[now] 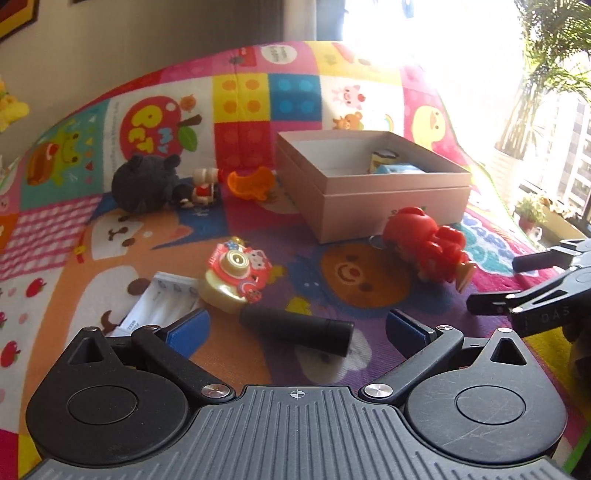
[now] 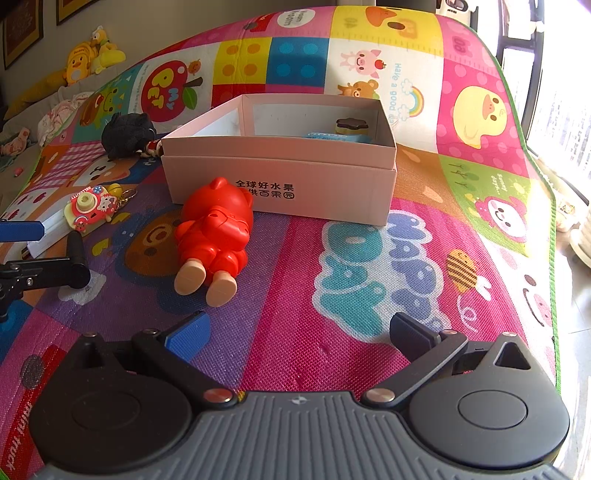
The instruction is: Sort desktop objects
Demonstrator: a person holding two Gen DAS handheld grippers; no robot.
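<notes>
Our left gripper [image 1: 295, 328] gapes wide and empty over the black cylinder [image 1: 295, 329], which lies on the play mat [image 2: 295, 266] with its long axis crossing the gap. Our right gripper [image 2: 295, 332], also wide and empty, faces the red figurine [image 2: 216, 232] before the pink box [image 2: 280, 184].

Colourful cartoon play mat [image 2: 369, 266], grey wall [image 1: 147, 40] with framed pictures [image 2: 22, 33], sun-glared window [image 1: 424, 33], potted palm [image 1: 546, 74].
</notes>
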